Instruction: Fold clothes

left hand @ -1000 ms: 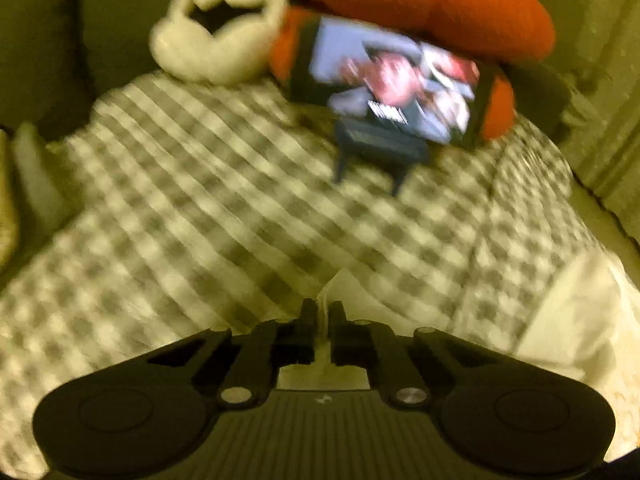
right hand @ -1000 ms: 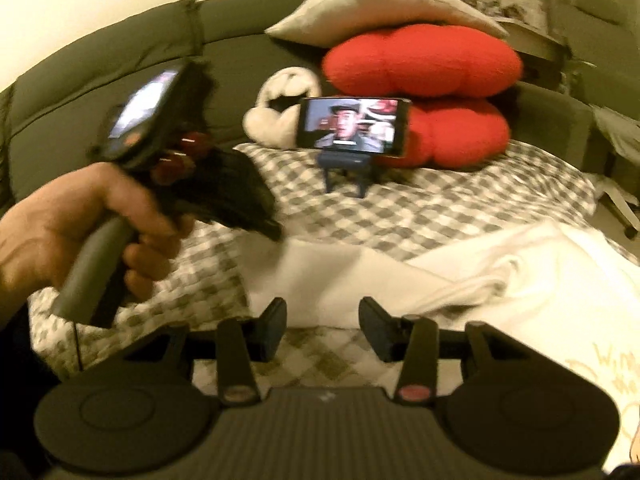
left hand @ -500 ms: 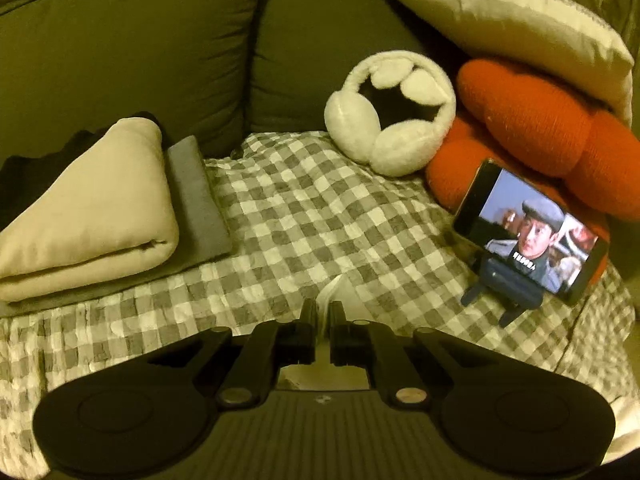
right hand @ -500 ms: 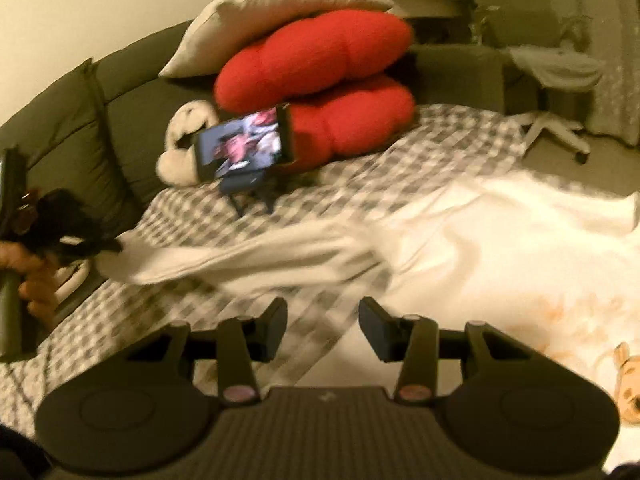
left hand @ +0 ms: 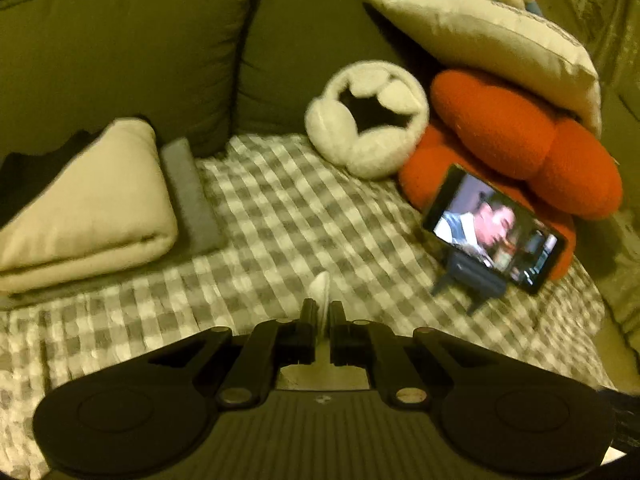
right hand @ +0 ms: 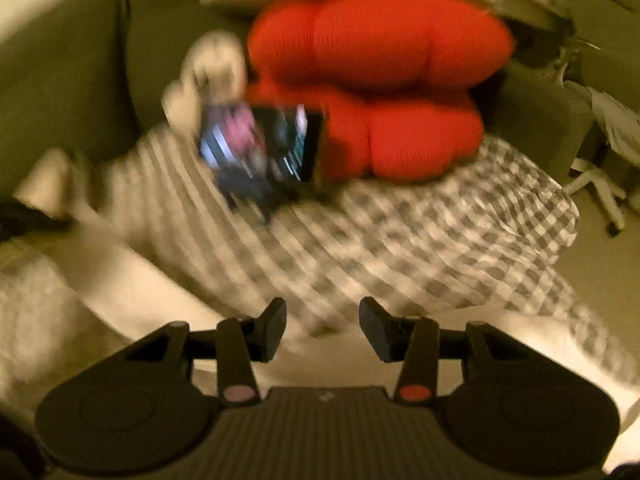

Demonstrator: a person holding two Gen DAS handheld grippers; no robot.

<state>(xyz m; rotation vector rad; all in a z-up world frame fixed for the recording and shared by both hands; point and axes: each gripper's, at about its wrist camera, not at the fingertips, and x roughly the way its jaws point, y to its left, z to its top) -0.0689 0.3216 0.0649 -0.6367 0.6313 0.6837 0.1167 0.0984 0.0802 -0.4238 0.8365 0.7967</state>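
My left gripper is shut on a thin edge of the white garment, which sticks up between its fingers above the checkered blanket. In the blurred right wrist view, my right gripper is open and holds nothing. It hangs over the white garment, which stretches in a band from the left edge down under the fingers and on to the lower right. A stack of folded clothes, cream on grey, lies at the left against the sofa back.
A phone on a small stand plays video on the blanket, in front of red cushions. A white plush ring and a cream pillow rest by the dark sofa back. A chair base stands on the floor at right.
The left gripper swung left and up with the garment edge still pinched, so the folded stack came into view. The right gripper, still open, swept quickly across the garment towards the cushions.
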